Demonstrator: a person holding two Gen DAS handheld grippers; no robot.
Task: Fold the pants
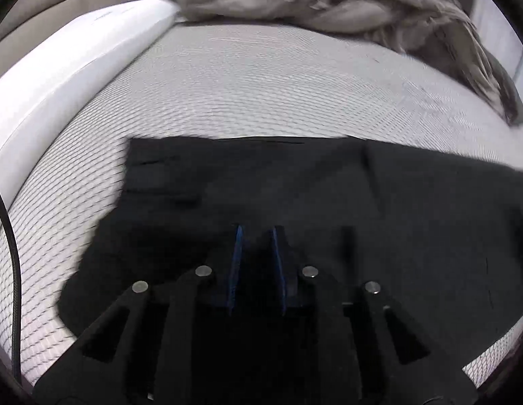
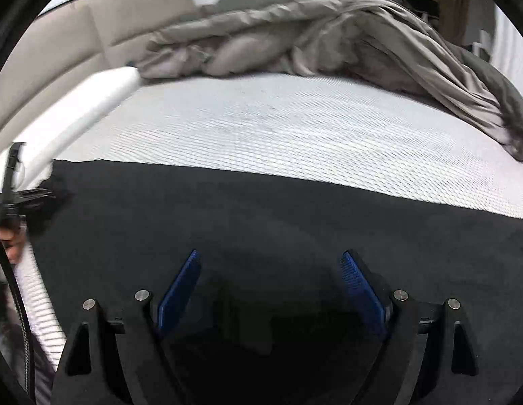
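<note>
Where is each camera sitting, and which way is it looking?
Left wrist view: sits on the left gripper, looking down and forward over the black pants on the bed; its fingers stand close together, with dark cloth between them.
Right wrist view: sits on the right gripper, looking down over the same pants; its fingers are spread wide, and the other gripper and a bit of a hand show at the left edge.
Both share the pants, white mattress, grey blanket and headboard.

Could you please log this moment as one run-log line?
left gripper: narrow, over black pants | right gripper: open above pants | surface: mattress | fold: not yet
</note>
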